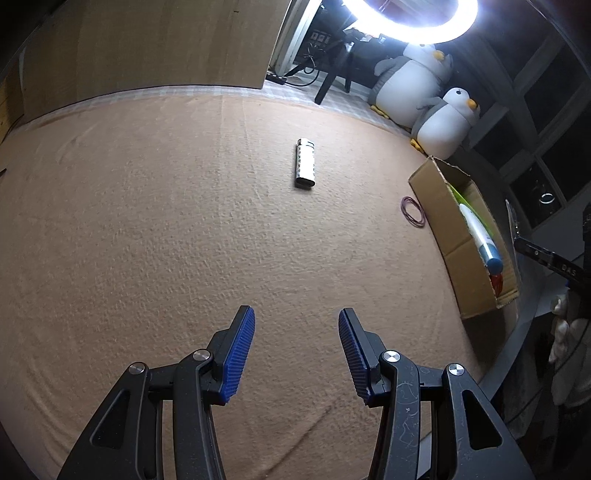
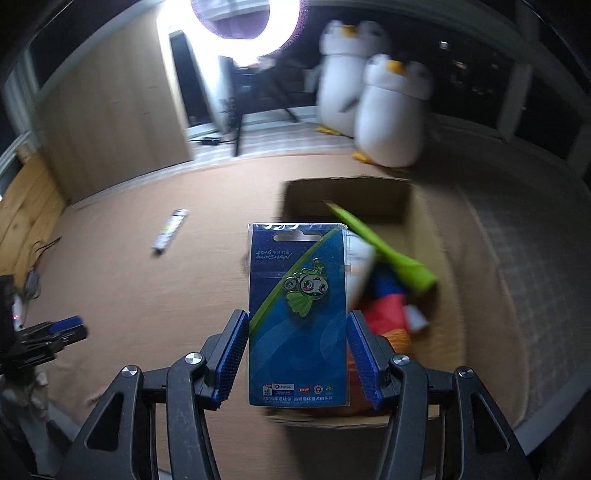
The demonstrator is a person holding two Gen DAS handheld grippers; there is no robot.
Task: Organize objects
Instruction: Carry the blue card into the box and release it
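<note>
Right gripper (image 2: 295,354): jaws clamped on a blue card pack (image 2: 297,314), one blue pad on each long side. Little green cartoon pin on the front of the pack. Pack held upright, in front of the cardboard box (image 2: 424,206) and partly over its near edge, above the brown blanket (image 1: 147,221).

Inside the box: a green stick-shaped thing (image 2: 384,254), something white (image 2: 360,269), and red, blue and orange bits beside it. Too blurry to tell what those are.

Left gripper (image 1: 296,350): jaws apart, nothing between the blue pads. Hanging over the bare blanket, well to the left of the box.

White lighter (image 1: 305,163) lying flat on the blanket, left of the box and well apart from it. Thin red rubber band (image 1: 413,211) also on the blanket, just beside the left wall of the box.

Two white and grey penguin plush toys (image 1: 424,92) sitting behind the box, at the far edge of the blanket. Bright ring light (image 1: 410,22) high up behind the box, left of the penguins.
</note>
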